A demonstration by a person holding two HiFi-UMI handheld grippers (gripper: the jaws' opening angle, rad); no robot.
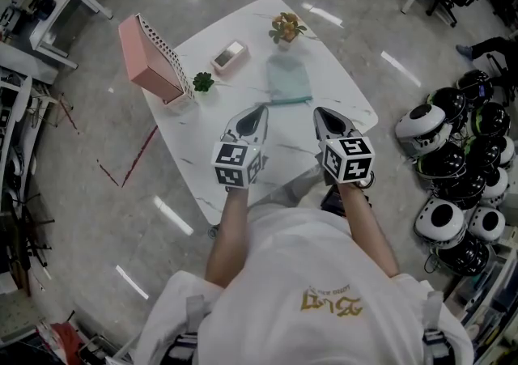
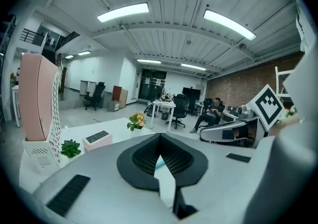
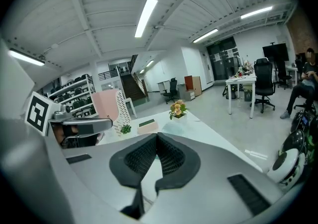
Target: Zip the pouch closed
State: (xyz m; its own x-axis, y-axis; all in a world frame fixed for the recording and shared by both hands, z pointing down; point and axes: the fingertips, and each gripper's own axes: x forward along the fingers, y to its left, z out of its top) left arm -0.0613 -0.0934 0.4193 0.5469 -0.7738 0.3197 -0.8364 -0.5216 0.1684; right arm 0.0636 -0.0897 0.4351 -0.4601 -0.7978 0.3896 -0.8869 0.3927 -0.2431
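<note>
Left tool [image 1: 257, 111] — clenched, jaws together; right tool [image 1: 323, 112] — clenched likewise. Teal pouch [image 1: 289, 80] lies flat on tabletop [image 1: 198, 149], ahead of both tools, apart from them.

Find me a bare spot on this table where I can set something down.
Bare: the table's right corner beside the pouch, and the near strip between the pouch and the table's front edge. Crowded: the far left, where the pink file holder, small plant, pink box and flower pot cluster.
</note>
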